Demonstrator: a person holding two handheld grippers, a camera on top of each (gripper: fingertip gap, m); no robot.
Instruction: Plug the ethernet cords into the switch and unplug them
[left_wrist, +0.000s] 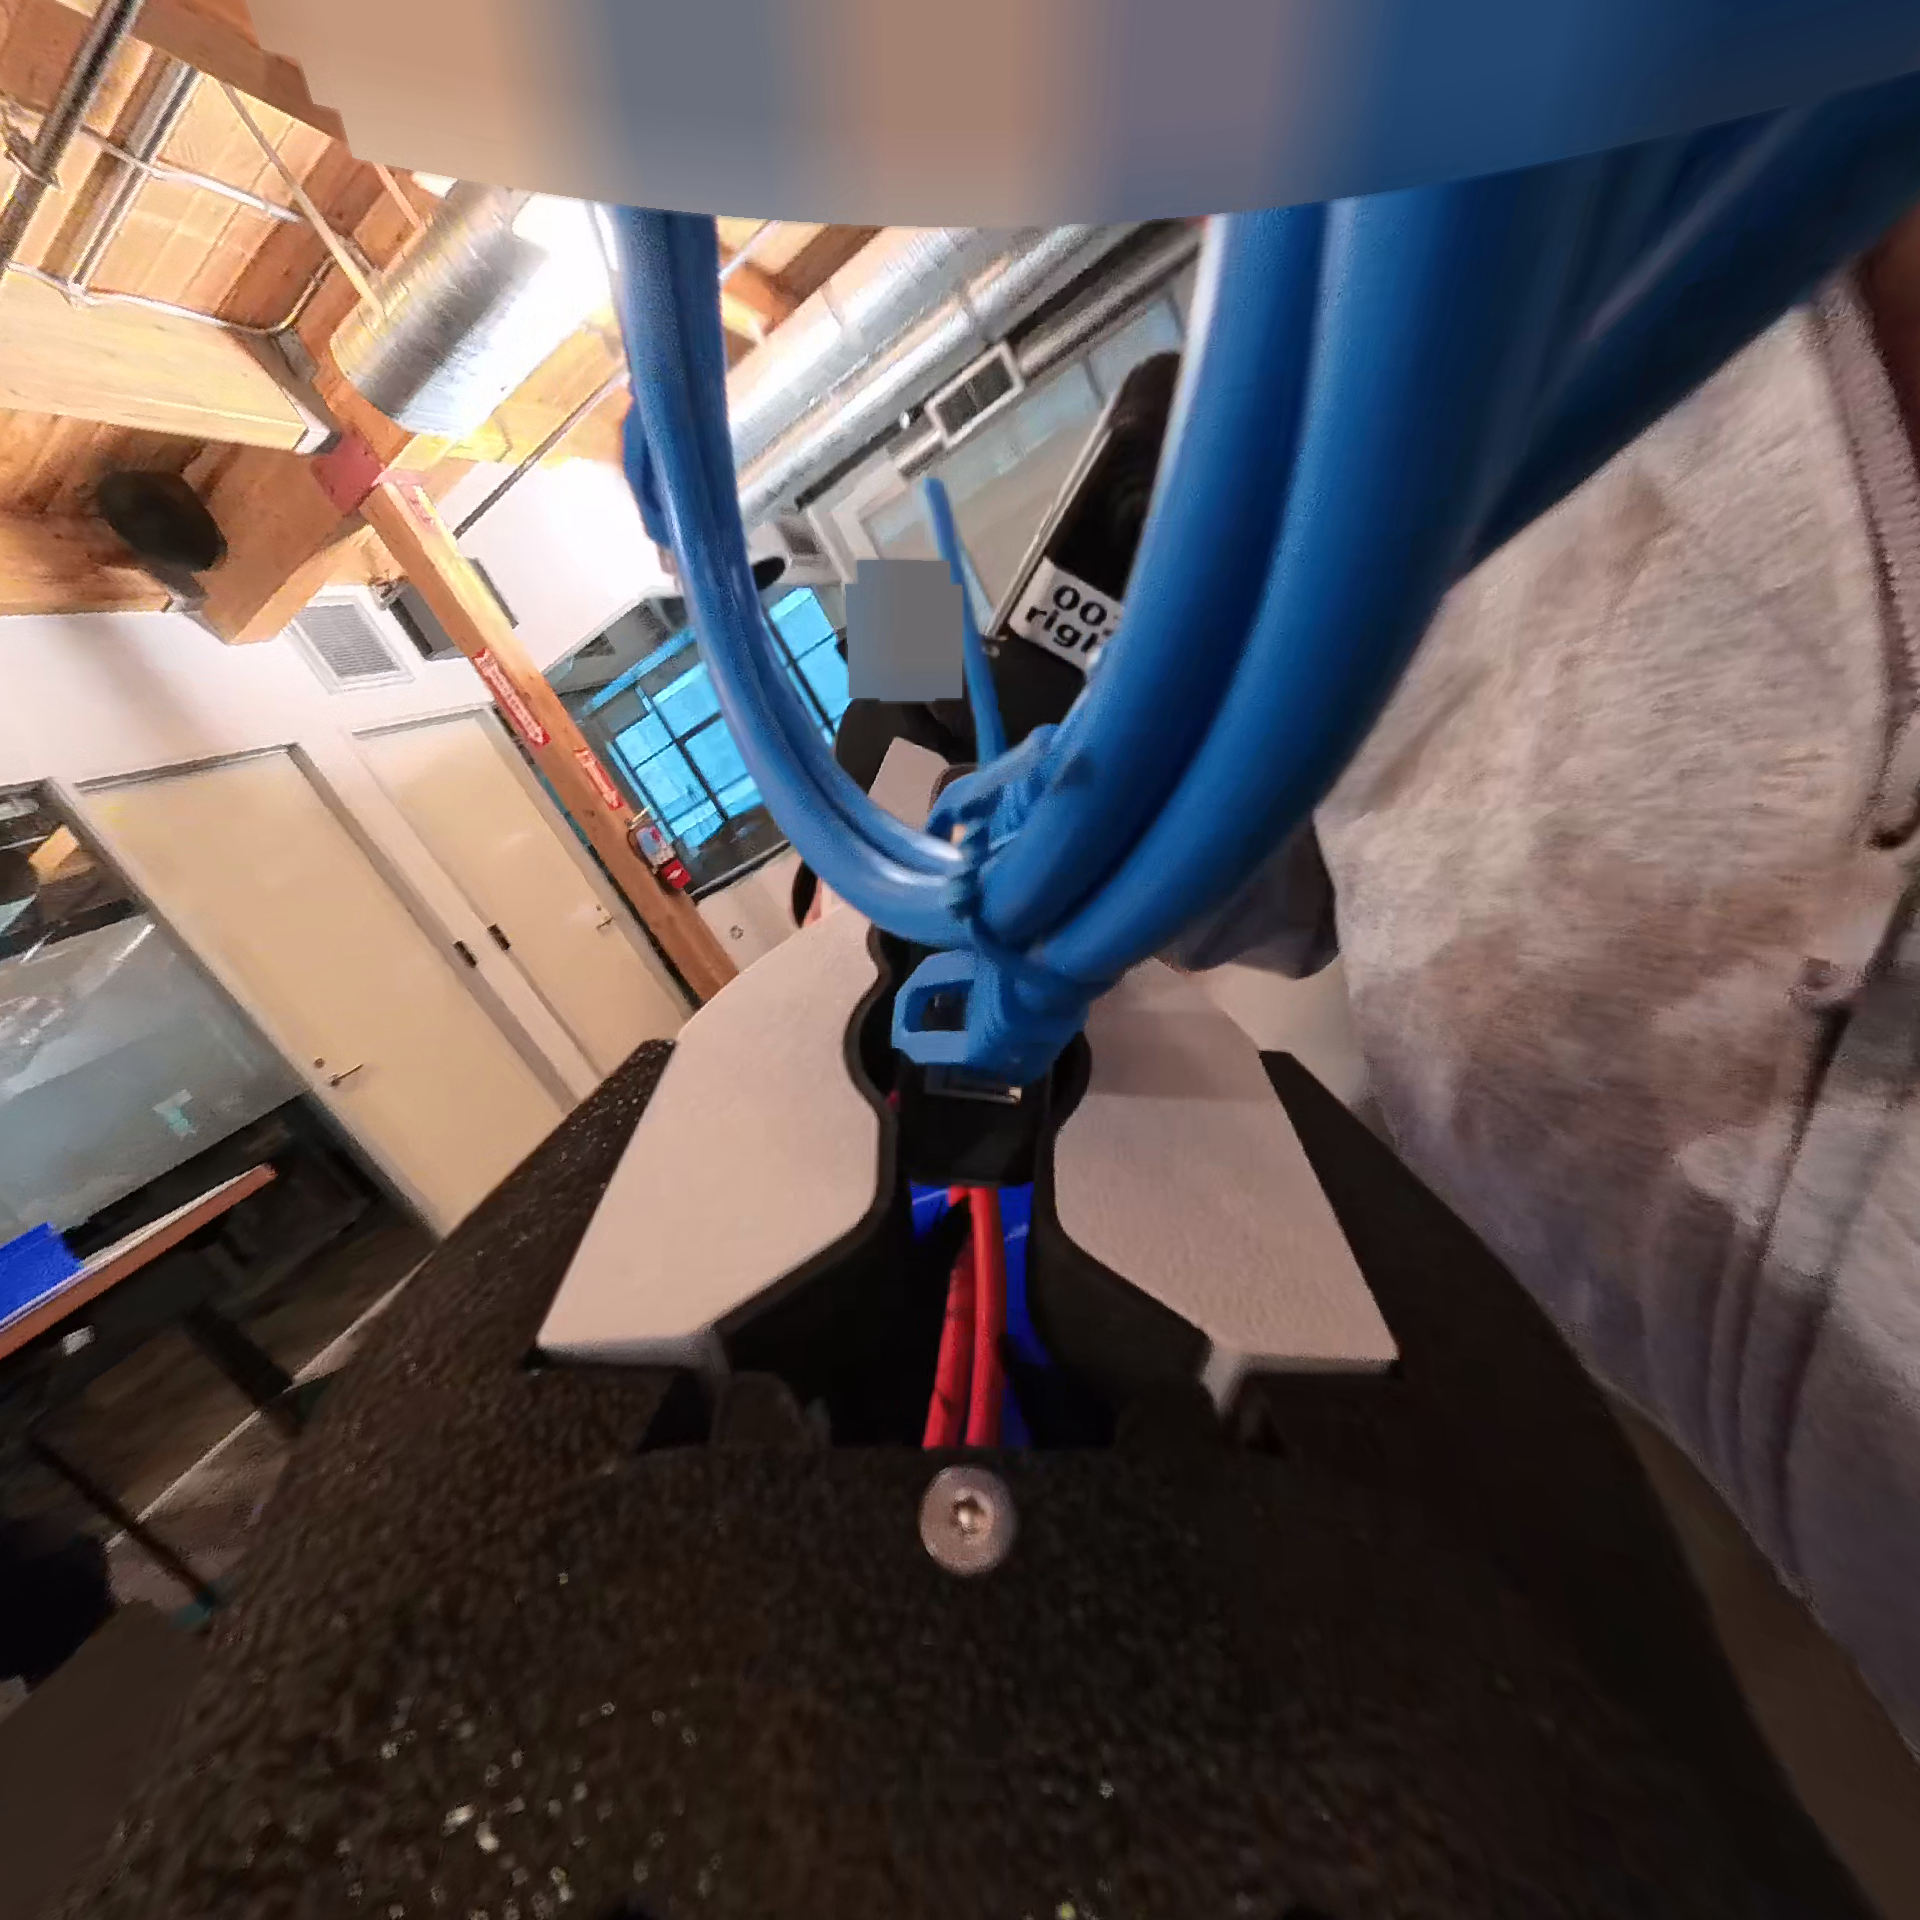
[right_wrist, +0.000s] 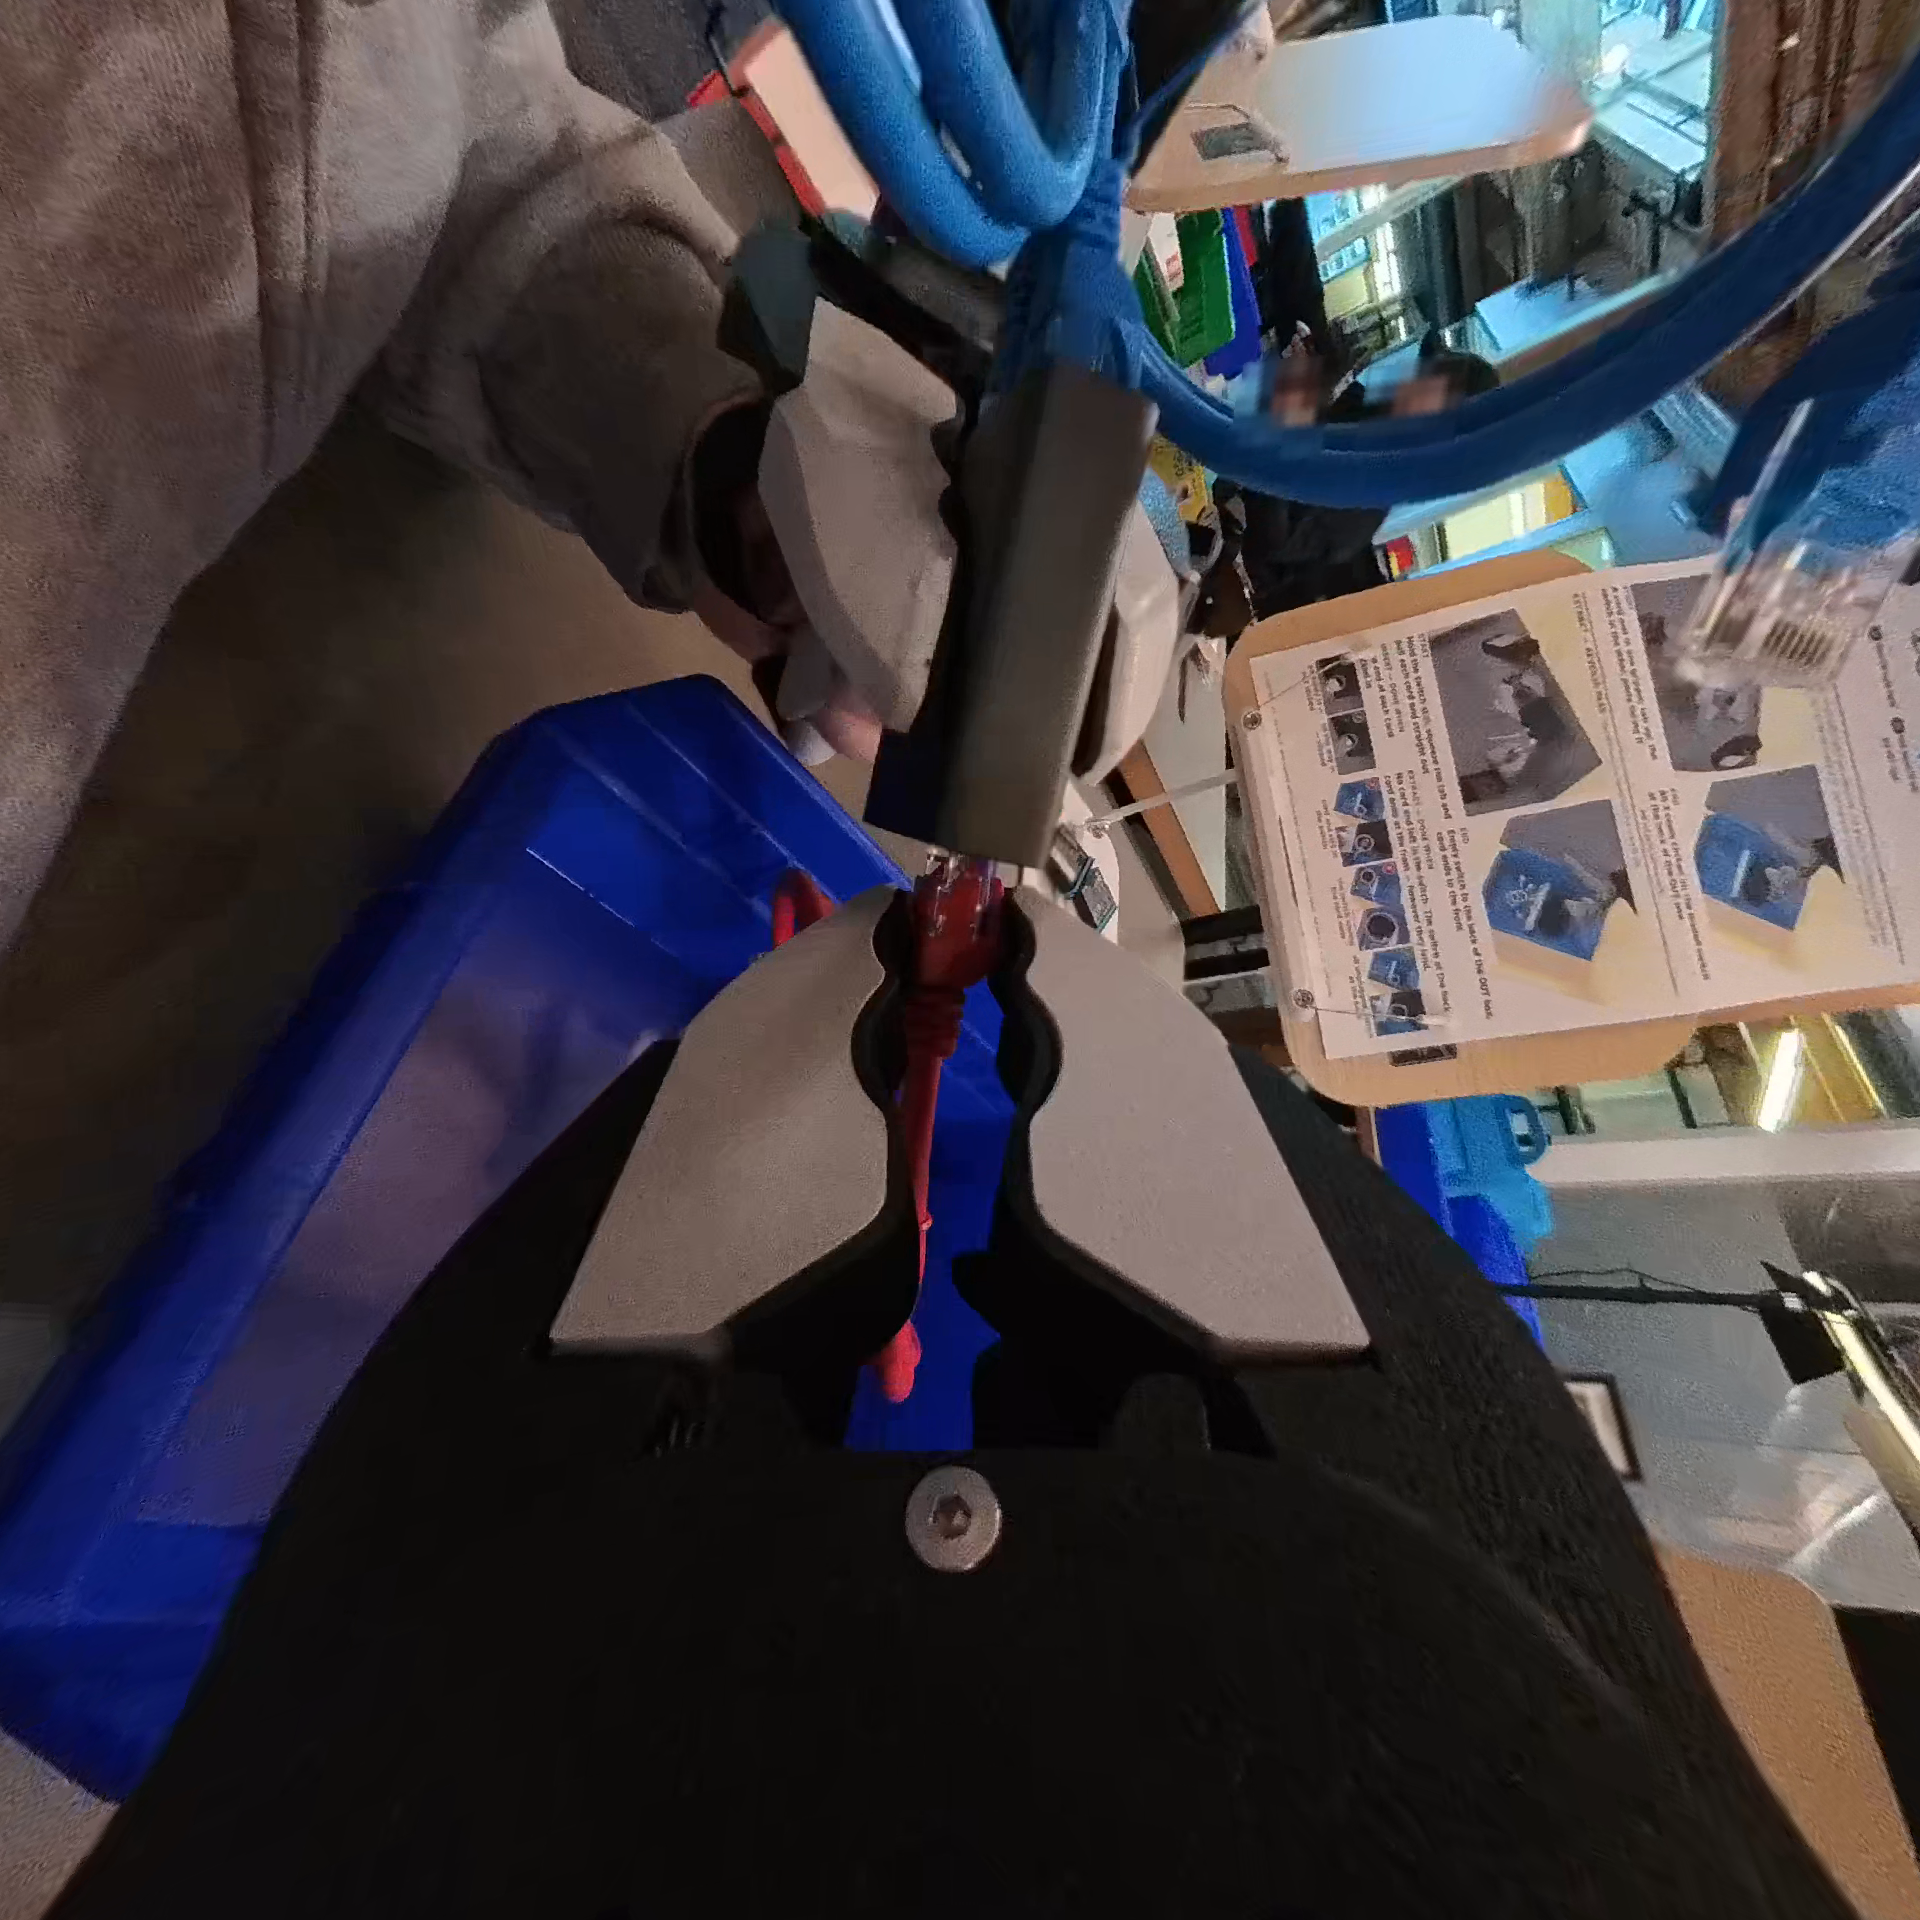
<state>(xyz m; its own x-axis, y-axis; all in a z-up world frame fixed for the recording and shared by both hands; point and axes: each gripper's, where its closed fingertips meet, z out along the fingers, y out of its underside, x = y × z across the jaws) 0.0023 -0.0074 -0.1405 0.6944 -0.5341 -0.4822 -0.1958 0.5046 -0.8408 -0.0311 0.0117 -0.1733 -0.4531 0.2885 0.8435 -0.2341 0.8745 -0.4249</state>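
Wooden ceiling beams (left_wrist: 156, 343), white doors (left_wrist: 312, 935); left fingers (left_wrist: 769, 1039) pinching switch (right_wrist: 1029, 623), right fingers (right_wrist: 1122, 1049) red plug (right_wrist: 956, 914).

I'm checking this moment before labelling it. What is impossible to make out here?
- Left wrist view: the dark grey switch is mostly hidden by the bundled blue ethernet cords; port count unreadable.
- Right wrist view: whether the red ethernet plug is fully seated; the switch's edge hides its tip.
- The red cord's far end is hidden.
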